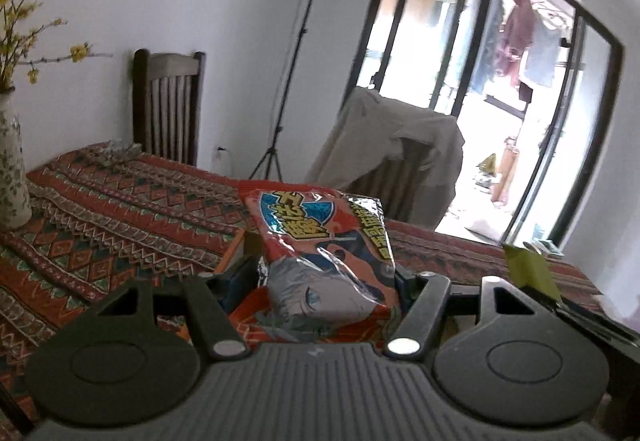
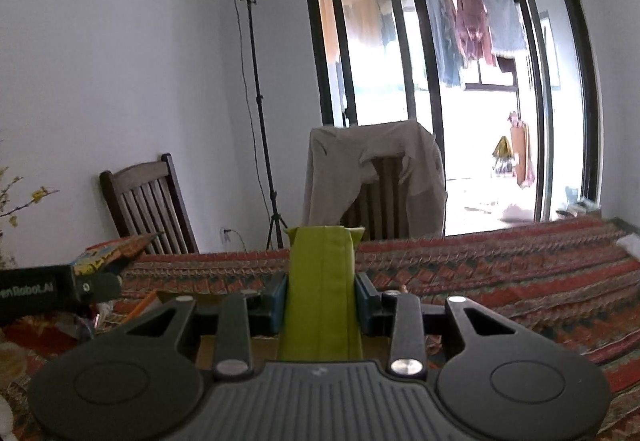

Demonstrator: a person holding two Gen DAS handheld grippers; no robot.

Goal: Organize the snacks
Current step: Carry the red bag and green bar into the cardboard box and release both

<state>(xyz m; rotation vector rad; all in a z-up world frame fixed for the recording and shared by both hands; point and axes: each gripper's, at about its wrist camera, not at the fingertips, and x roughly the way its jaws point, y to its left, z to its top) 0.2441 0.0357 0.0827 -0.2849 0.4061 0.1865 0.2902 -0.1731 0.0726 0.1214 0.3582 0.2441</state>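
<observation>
Clamped between the blue pads of the left gripper (image 1: 326, 281) is a red snack bag (image 1: 320, 241) with a cartoon face and yellow-and-blue lettering; it sticks up and forward from the jaws, lifted above the table (image 1: 120, 209). Just off to that bag's right, the right gripper (image 2: 321, 301) is closed on a flat green packet (image 2: 322, 281), which stands upright between its blue pads, also held above the tabletop. From the right wrist view the left gripper and a corner of its red bag show at the left edge, near but apart from the green packet.

Below both lies a red patterned tablecloth (image 2: 520, 281) covering the table. A floral vase (image 1: 12, 169) with yellow-flowered branches stands on the table at the far left. Behind the table are a dark wooden chair (image 2: 148, 201) against the white wall, a lamp on a tripod stand (image 2: 256, 101), and a second chair draped with a beige garment (image 2: 376, 177). Beyond that, black-framed glass doors (image 2: 440, 81) show clothes hanging on a line outside.
</observation>
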